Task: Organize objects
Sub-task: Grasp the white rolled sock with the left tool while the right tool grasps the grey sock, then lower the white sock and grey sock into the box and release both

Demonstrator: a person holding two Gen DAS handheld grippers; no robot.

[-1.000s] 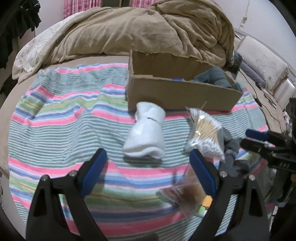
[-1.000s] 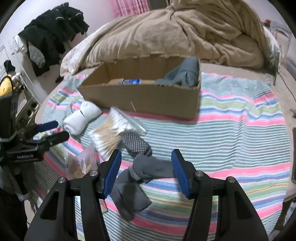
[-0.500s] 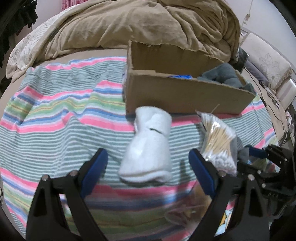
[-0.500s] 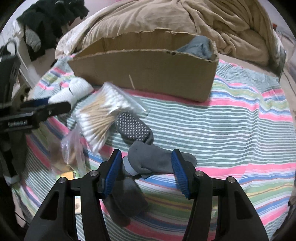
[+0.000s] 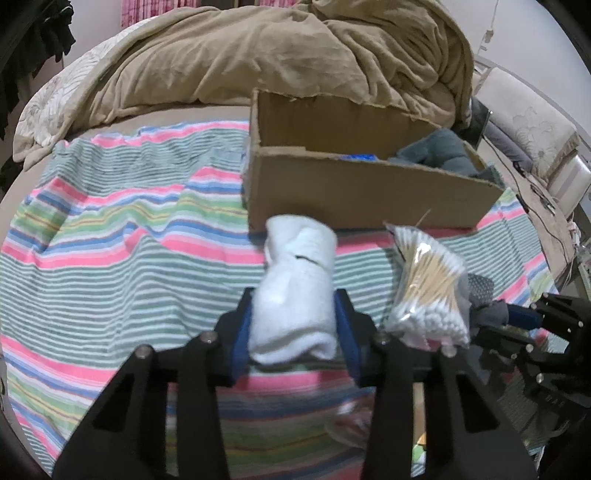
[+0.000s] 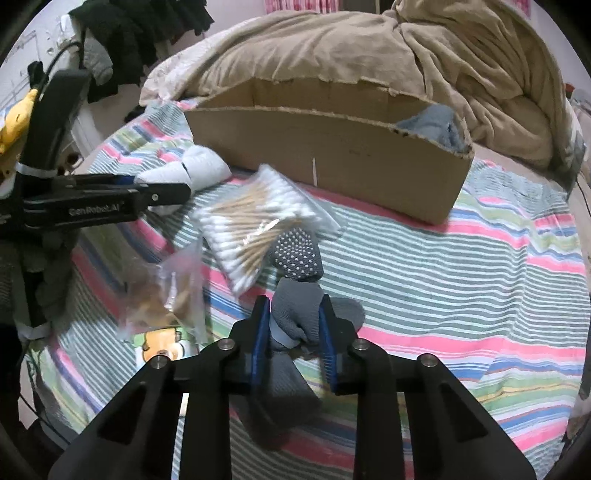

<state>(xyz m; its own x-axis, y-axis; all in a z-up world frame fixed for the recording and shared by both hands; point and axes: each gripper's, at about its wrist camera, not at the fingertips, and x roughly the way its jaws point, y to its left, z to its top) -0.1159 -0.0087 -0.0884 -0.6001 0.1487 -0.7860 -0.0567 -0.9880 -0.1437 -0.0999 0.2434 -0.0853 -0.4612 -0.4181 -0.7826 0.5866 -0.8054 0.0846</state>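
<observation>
My left gripper (image 5: 295, 325) is shut on a rolled white sock (image 5: 295, 288) lying on the striped blanket just before the cardboard box (image 5: 351, 192). The sock also shows in the right wrist view (image 6: 199, 170). My right gripper (image 6: 293, 325) is shut on a grey sock (image 6: 295, 314) with a dotted sole (image 6: 299, 254), lying on the blanket. A clear bag of cotton swabs (image 6: 255, 221) lies between the two socks; it also shows in the left wrist view (image 5: 424, 291). The box (image 6: 332, 147) holds a grey-blue cloth (image 6: 439, 125) and something blue (image 5: 358, 158).
A crumpled clear plastic bag (image 6: 166, 295) and a cartoon-printed packet (image 6: 162, 347) lie at the near left. A tan duvet (image 5: 295, 55) is heaped behind the box. Dark clothes (image 6: 140, 26) hang at far left. The striped blanket (image 6: 480, 280) covers the bed.
Both grippers moved forward and closed: the left one onto the white sock, the right one onto the grey sock. Both were open a second ago.
</observation>
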